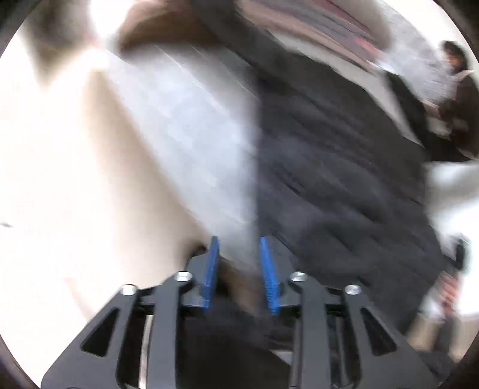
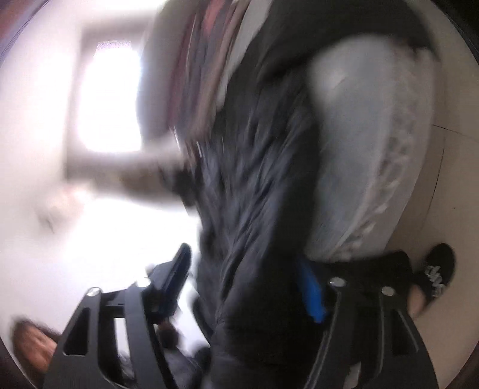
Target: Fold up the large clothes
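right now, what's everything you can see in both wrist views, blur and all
dark garment: one, black-grey, spread over the bed, running between the right gripper's fingers
bed cover: one, pale blue-grey, under the garment
striped cloth: one, pink and grey, far end of the bed
floor: beige tiles, beside the bed
window: one, bright, far wall
slipper: one, black, on the person's foot
left gripper: blue pads apart, nothing between
right gripper: wide open
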